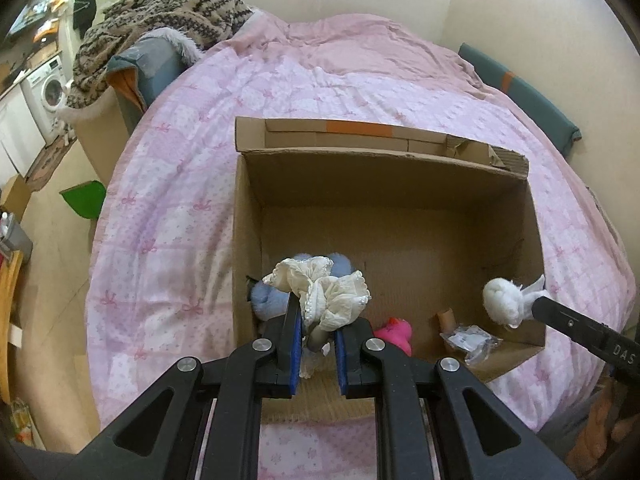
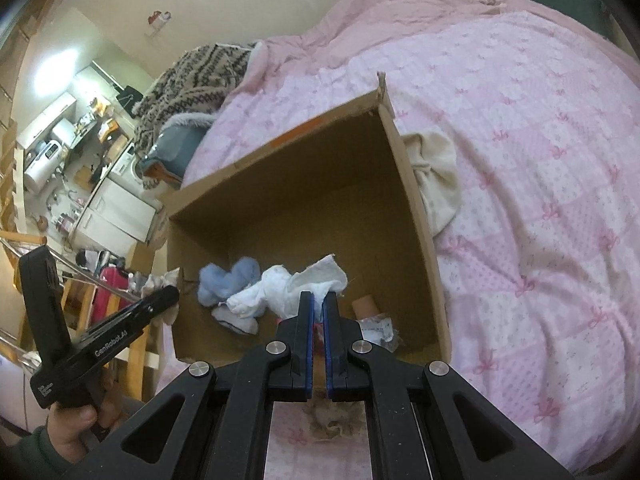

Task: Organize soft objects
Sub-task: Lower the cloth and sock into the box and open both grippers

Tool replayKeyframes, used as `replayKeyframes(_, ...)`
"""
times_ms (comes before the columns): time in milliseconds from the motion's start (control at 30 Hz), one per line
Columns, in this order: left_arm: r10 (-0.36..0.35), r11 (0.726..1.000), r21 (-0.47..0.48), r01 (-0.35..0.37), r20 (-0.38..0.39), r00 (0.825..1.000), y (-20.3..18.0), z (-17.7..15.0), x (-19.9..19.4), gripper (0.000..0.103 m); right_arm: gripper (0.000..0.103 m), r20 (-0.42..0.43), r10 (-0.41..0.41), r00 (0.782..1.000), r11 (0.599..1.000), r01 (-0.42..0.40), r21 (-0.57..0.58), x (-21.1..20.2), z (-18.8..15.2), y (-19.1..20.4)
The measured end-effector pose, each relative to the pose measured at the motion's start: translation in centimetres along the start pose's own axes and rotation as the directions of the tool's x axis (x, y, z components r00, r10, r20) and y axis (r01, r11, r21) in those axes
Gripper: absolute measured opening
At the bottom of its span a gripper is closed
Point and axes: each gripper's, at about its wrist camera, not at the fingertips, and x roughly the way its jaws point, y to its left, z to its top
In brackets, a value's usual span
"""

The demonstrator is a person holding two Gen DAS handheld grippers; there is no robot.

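While both my grippers hang over the cardboard box (image 1: 400, 184) on the bed (image 1: 168, 200), the left gripper (image 1: 317, 320) is clenched on a frilly cream cloth (image 1: 324, 292) above the box's 7 o'clock corner, and the right gripper (image 2: 319, 300) pinches a white cloth (image 2: 280, 288) near the 5 o'clock wall. I judge the lace could snag on the blue pads when released. The white cloth, dropped so close to the rim, may drape outside. A blue plush (image 2: 228, 276) already lies inside.
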Motion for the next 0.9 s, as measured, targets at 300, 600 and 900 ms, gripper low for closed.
replayKeyframes(300,-0.021,1.0,-0.004,0.021,-0.038,0.999,0.4,-1.3,1.8,0.013,0.006,-0.056,-0.048,0.997,0.999,0.048,-0.003,1.7,-0.8,-0.3)
replayKeyframes(600,-0.003,1.0,0.012,0.003,-0.022,1.0,0.0,-1.6,1.7,0.013,0.006,-0.103,-0.076,0.992,0.997,0.074,-0.024,2.9,-1.2,-0.1)
replayKeyframes(900,-0.009,1.0,0.027,0.01,-0.036,0.999,-0.4,-2.1,2.2,0.014,0.006,-0.166,-0.104,0.981,0.993,0.093,-0.071,4.4,-2.1,0.7)
